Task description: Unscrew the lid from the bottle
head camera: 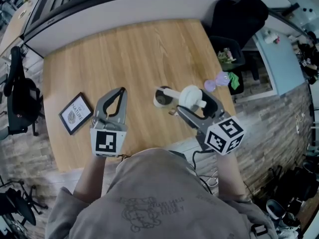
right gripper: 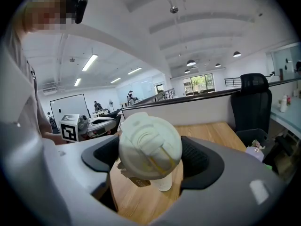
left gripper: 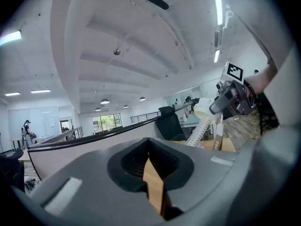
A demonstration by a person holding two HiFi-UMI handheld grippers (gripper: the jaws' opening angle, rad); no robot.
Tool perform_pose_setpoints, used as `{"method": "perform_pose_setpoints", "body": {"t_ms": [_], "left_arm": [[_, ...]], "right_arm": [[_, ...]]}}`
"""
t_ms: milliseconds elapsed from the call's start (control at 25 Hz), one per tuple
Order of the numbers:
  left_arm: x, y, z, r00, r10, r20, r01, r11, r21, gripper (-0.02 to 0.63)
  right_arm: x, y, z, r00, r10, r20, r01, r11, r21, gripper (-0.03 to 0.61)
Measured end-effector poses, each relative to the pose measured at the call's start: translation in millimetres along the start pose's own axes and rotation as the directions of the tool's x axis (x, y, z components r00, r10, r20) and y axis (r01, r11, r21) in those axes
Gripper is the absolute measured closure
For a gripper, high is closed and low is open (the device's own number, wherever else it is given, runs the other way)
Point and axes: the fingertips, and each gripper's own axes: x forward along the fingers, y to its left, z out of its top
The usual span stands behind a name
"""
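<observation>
The right gripper (head camera: 195,103) holds the bottle (head camera: 172,92) over the right half of the desk (head camera: 129,49). Its jaws are clenched on the white lid (head camera: 191,96). From the head view the bottle lies nearly level, with its body pointing left, away from the lid. A white ring (head camera: 160,97) with a dark middle sits at that far end. Whether it is part of the bottle or stands on the desk I cannot tell.

The right gripper view looks straight at the top of the lid (right gripper: 146,142). The lid fills the gap between the jaws of the right gripper (right gripper: 150,147), and both pads press its sides. A brown tag (right gripper: 136,180) hangs just under it. This view hides most of the body.

The left gripper view shows the bottle from the side: a ribbed white body (left gripper: 200,128) slants down from the right gripper (left gripper: 230,98), with the tag (left gripper: 218,135) beside it. The head view shows neither the ribs nor the tag clearly.

The left gripper (head camera: 119,92) is over the desk's left half, well apart from the bottle. In its own view the jaws of the left gripper (left gripper: 149,147) are closed together with nothing between them, and only desk wood shows below. That view tilts up, so ceiling fills most of it.

A frame (head camera: 76,113) lies on the desk left of the left gripper, seen only in the head view. A black chair (right gripper: 251,98) stands past the desk's far edge.
</observation>
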Motion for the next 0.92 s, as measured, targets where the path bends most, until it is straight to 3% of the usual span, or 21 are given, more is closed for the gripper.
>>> {"method": "perform_pose_setpoints", "body": {"t_ms": [200,560,760,920], "left_arm": [[-6.0,7.0,18.9,1.0,-0.001,0.016,0.002,0.999,-0.042,0.612],[-11.1,8.1,32.4,0.998,-0.006,0.056,0.006,1.0,-0.004,0.614],[-15.3,7.3,26.0,1.0,-0.001,-0.009,0.001,1.0,-0.022,0.614],[-14.1,4.5,31.8,0.999,-0.011,0.037,0.011,1.0,0.002,0.614]], "right_arm": [[-6.9,5.8,3.8,1.0,-0.01,0.025,0.01,1.0,-0.001,0.161],[-12.6,4.9,8.8,0.999,-0.025,0.036,0.024,1.0,0.012,0.161],[-13.6,7.4,8.1,0.999,-0.027,0.028,0.027,1.0,-0.003,0.161],[-15.9,8.4,7.0,0.999,-0.032,0.026,0.032,0.999,-0.007,0.161]]}}
